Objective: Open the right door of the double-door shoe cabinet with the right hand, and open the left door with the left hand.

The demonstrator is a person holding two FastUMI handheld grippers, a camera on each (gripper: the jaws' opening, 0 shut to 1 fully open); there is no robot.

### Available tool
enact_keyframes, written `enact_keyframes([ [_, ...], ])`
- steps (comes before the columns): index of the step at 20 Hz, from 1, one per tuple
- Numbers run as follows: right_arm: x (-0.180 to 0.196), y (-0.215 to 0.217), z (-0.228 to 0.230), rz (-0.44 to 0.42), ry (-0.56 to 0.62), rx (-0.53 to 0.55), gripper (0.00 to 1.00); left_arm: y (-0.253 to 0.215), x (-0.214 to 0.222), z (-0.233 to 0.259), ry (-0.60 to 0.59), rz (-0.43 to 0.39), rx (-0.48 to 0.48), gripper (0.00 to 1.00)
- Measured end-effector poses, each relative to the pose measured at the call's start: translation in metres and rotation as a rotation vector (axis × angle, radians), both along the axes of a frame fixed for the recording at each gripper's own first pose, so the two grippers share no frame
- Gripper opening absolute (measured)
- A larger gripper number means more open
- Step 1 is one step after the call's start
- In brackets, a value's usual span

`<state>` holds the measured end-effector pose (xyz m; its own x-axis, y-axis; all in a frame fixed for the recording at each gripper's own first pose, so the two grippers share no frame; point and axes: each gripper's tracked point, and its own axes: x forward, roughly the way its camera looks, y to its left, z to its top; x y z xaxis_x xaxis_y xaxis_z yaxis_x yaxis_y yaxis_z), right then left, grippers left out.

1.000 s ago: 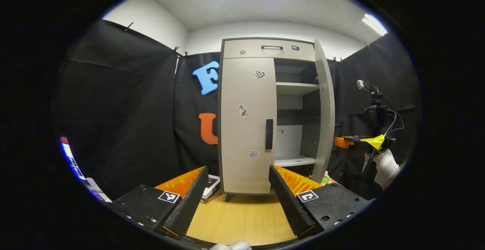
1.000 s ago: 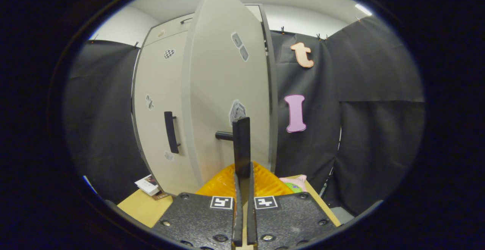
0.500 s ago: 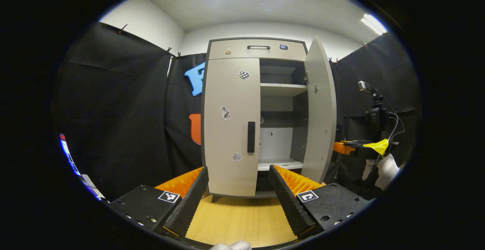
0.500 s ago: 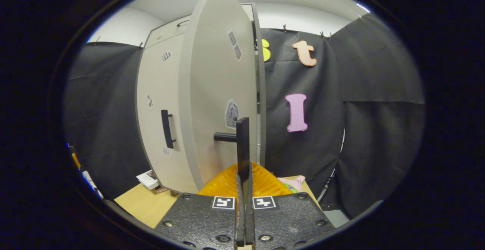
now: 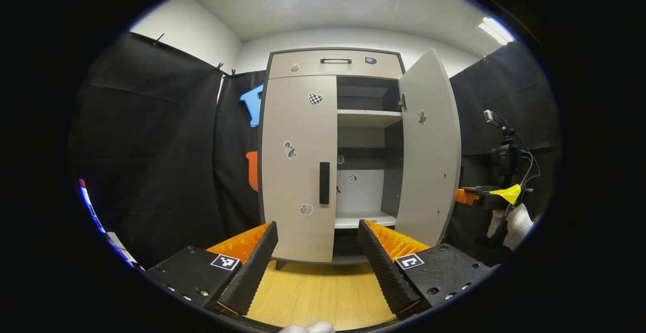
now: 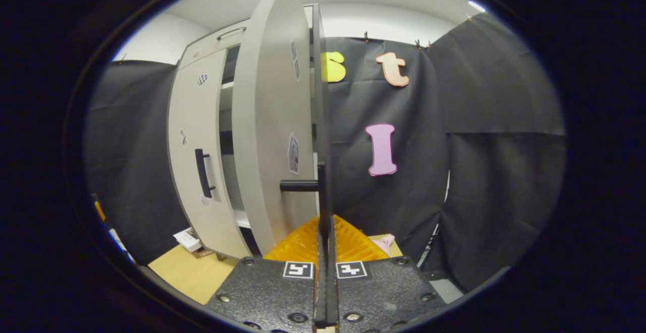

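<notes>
Left claw [image 5: 315,267] wide open, empty, facing upright left door handle [image 5: 324,183] straight ahead, farther off; right claw [image 6: 323,232] clamped on right door handle [image 6: 323,191].

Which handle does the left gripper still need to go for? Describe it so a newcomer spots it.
Find the tall grey shoe cabinet against the black cloth wall. Its right door is swung open; the left door is shut and carries small stickers. The handle is the short vertical black bar at that shut door's inner edge, unlike the horizontal drawer handle up top.

Matt grey cabinet [image 5: 298,171], wood-grain table [image 5: 318,292] (pale), ribbed fingers [image 5: 383,267].
</notes>
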<state>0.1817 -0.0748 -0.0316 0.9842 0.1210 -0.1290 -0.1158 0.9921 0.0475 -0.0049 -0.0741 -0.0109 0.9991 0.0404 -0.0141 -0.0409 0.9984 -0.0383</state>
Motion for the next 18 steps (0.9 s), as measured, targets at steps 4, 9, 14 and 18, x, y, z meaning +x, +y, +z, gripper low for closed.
enact_keyframes([
  [4, -0.006, -0.001, 0.0, -0.032, 0.002, -0.003, 0.04, 0.013, -0.001, -0.001, 0.006, 0.001, 0.005, 0.96],
  [9, -0.025, -0.015, 0.009, -0.112, -0.021, -0.004, 0.22, 0.033, -0.001, -0.002, 0.006, -0.008, -0.006, 0.96],
  [14, -0.071, -0.018, 0.034, -0.187, -0.074, -0.025, 0.77, 0.062, 0.002, -0.002, -0.006, -0.015, -0.007, 0.96],
  [18, -0.105, 0.014, 0.051, -0.174, -0.117, -0.036, 1.0, 0.083, 0.005, -0.009, 0.003, -0.018, -0.011, 0.96],
])
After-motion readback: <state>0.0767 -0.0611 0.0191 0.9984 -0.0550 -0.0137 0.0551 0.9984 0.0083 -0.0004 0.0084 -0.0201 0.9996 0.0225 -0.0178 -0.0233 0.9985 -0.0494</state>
